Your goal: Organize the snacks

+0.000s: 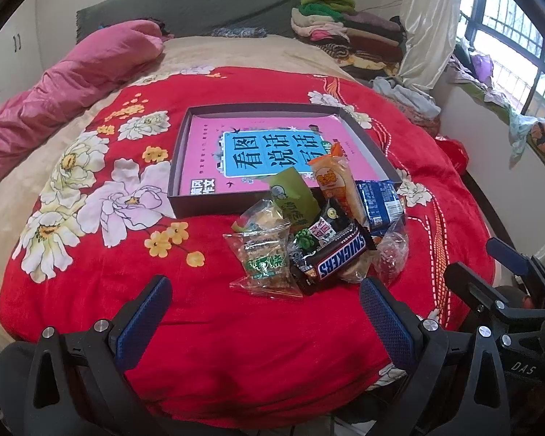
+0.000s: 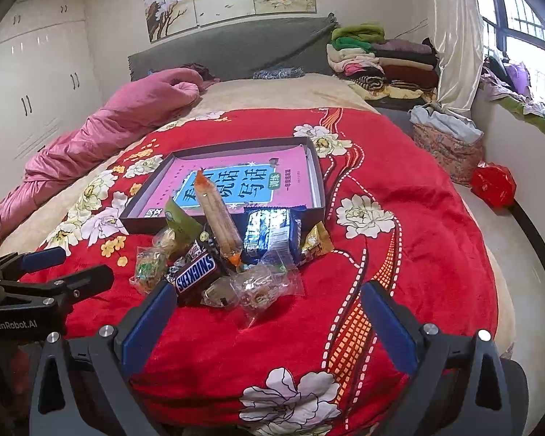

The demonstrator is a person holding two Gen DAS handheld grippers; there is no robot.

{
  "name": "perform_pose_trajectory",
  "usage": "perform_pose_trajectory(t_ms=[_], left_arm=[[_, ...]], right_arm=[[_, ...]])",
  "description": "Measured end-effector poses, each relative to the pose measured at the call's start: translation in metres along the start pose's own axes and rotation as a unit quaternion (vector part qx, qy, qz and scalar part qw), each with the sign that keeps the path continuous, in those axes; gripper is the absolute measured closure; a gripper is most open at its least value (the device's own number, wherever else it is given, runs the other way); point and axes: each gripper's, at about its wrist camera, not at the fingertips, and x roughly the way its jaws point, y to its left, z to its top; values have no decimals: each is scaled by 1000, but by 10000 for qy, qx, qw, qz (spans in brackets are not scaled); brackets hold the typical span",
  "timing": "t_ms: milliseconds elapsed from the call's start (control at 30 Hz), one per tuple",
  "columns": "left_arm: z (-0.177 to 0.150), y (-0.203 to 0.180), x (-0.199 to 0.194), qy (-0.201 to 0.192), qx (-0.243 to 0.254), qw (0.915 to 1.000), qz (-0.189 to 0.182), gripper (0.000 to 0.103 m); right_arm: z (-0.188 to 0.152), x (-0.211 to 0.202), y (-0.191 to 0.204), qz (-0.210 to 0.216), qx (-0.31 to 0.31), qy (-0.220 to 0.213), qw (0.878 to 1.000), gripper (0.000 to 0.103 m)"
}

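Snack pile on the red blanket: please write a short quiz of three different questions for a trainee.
1. True or false: the Snickers bar lies inside the tray.
2. Which snack leans over the tray's near edge? A) the long orange-tipped packet B) the blue packet
3. Are the left gripper and right gripper holding anything?

Key: 1 false, it is in the pile in front of the tray. 2 A. 3 No, both are open and empty.
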Motion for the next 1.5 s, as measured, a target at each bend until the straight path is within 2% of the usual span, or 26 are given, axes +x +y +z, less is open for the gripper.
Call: perform_pose_trajectory(t_ms=[1033, 1500], left_arm=[[-1, -1, 2, 41, 2, 10000, -45, 0], [-1, 4, 8, 123, -57, 9999, -55, 0]], right_arm=[[0, 0, -3, -37, 63, -35, 10000, 1], [-3, 5, -4, 22, 141, 78, 9999, 1]])
